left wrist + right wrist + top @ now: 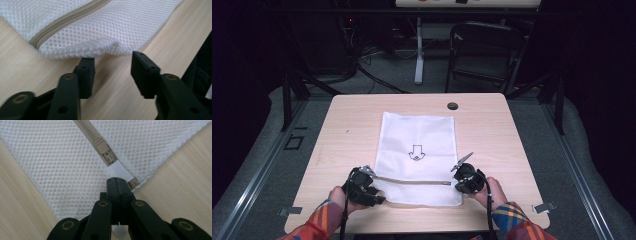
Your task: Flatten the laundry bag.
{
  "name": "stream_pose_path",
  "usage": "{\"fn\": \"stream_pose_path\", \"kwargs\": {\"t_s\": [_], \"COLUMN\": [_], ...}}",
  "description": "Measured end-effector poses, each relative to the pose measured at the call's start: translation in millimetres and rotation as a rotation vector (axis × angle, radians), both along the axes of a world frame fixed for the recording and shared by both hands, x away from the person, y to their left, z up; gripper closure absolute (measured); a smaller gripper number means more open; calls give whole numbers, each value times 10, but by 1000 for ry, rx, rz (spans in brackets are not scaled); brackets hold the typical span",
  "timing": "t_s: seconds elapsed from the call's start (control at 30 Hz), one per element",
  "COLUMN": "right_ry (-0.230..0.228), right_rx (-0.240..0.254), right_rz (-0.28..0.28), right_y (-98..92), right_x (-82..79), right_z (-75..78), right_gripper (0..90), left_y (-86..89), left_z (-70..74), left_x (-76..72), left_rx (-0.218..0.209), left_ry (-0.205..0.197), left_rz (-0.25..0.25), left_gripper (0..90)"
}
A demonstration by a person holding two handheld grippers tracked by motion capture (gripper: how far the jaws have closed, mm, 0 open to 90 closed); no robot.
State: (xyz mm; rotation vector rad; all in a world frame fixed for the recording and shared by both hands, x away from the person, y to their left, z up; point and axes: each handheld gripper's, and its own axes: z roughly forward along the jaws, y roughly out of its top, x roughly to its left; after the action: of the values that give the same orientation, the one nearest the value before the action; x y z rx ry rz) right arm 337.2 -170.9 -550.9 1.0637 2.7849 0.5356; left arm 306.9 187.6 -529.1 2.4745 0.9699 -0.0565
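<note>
- Currently, a white mesh bag [418, 155] is lying flat on the wooden table [347, 140], its near end toward the person, a beige zipper [412, 180] running across that end.
- The left gripper [113, 72] is sitting at the bag's near left corner with its jaws standing partly apart; nothing is lying between them, and the mesh edge is bulging just beyond the tips.
- The right gripper [117, 185] is pinching the white tab [119, 170] at the zipper's right end, jaws pressed together, the zipper slider [105, 152] sitting just ahead.
- A small dark grommet [453, 106] is sitting near the table's far edge, well apart from the bag.
- A dark folding chair [484, 52] and a white stand leg [419, 52] are standing on the floor beyond the table.
</note>
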Motion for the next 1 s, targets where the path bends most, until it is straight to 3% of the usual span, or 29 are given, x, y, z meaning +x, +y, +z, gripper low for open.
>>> {"fn": "stream_pose_path", "kwargs": {"t_s": [0.2, 0.27, 0.37, 0.6, 1.0], "right_ry": [-2, -22, -46, -55, -62], "right_rx": [19, 33, 52, 54, 59], "right_rz": [11, 10, -2, -11, -13], "right_y": [-13, -9, -14, -63, -40], "right_x": [0, -7, -12, 11, 24], "right_z": [25, 57, 98, 128, 130], "right_gripper": [900, 900, 899, 887, 895], "left_y": [124, 106, 38, -178, -623], "left_z": [150, 221, 259, 263, 167], "left_x": [-131, -145, -110, 41, 270], "left_rx": [-81, -101, -111, -103, -75], "left_ry": [-36, -76, -103, -137, -167], "left_rz": [24, 21, 14, -44, -133], "left_gripper": [327, 301, 251, 183, 165]}}
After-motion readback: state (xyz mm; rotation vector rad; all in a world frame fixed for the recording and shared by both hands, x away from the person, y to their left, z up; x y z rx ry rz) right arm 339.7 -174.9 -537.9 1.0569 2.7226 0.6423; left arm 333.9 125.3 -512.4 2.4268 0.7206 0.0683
